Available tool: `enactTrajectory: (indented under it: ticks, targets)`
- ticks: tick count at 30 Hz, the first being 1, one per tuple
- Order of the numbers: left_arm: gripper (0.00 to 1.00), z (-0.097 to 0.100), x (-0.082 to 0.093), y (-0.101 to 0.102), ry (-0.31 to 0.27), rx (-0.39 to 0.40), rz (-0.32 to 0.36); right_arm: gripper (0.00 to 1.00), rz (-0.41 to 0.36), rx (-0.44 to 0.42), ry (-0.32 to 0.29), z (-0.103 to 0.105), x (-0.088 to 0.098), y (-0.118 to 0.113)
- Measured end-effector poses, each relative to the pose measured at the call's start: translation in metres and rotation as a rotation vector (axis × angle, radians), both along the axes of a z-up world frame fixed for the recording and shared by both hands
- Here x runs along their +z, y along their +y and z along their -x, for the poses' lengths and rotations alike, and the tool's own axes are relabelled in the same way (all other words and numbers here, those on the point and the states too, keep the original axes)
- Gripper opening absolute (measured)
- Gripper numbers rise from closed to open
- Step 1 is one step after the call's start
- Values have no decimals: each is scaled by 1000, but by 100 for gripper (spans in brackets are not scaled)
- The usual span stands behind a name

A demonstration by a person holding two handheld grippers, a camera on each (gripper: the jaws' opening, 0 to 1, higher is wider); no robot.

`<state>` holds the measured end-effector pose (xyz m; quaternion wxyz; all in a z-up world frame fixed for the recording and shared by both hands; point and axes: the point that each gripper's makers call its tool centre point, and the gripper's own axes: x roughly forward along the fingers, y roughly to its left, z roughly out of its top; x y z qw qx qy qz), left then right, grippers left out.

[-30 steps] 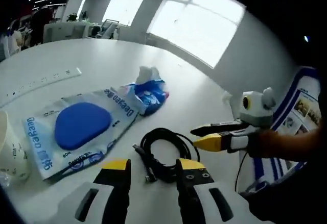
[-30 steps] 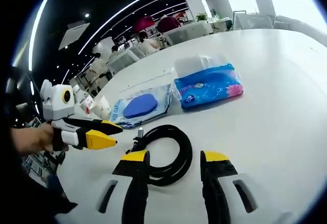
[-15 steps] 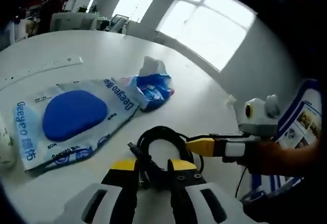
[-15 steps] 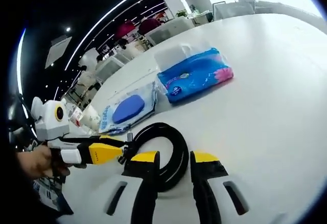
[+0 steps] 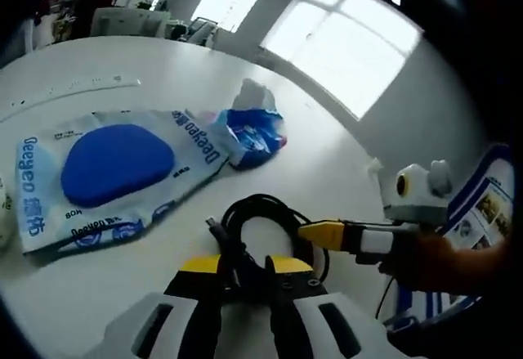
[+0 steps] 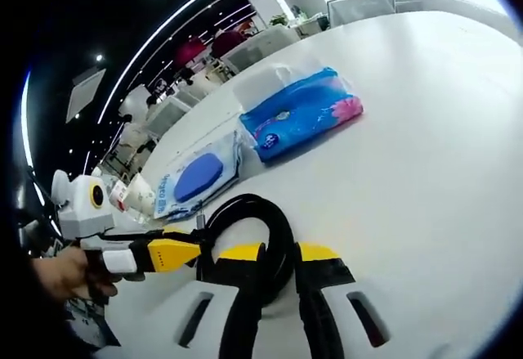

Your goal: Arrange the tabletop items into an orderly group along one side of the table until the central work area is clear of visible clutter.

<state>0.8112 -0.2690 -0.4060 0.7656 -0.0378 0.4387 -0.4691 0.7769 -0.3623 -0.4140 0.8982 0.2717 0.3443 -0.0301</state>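
On the white counter (image 5: 98, 293), at the left of the left gripper view, lies a flat wet-wipe pouch (image 5: 114, 175) with a blue lid, its long side running toward the far edge. Just past its right corner sits a blue tissue pack (image 5: 253, 130), a tuft of tissue standing up from it; the two nearly touch, so they already read as a loose row. Nearer the camera is a coiled black cable (image 5: 261, 232), apart from the pouch and still in the open middle of the counter, which is likely why both tools go to it.

The left tool (image 5: 243, 267) has its yellow-tipped jaws drawn close on the near arc of the coil by the plug end, with cable strands between them; I judge it clamped on the cable. At the right of that view, the right tool (image 5: 315, 232) comes in sideways over the coil's far side, jaws together.

In the right gripper view, the left tool (image 6: 184, 253) reaches in from the left to the coil's edge, and the cable (image 6: 265, 228) loops between the right tool (image 6: 282, 253) jaws, which stand nearly together on its near arc. Holding the coil at two sides should keep the loops from spilling while it is carried to the pouch (image 6: 196, 177) and tissue pack (image 6: 298, 114).
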Motion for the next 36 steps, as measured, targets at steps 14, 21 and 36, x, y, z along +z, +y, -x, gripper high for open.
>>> enactTrajectory:
  ticks: [14,21,36]
  targets:
    - [0,-3,13,5,47,10,25,0,-25,-67,-17,-1,12,-9]
    - [0,8,6,7,58,-40,2,0,-56,-76,-25,-1,16,-7]
    - [0,9,25,10,57,-14,52,0,-98,-105,-67,2,35,-4]
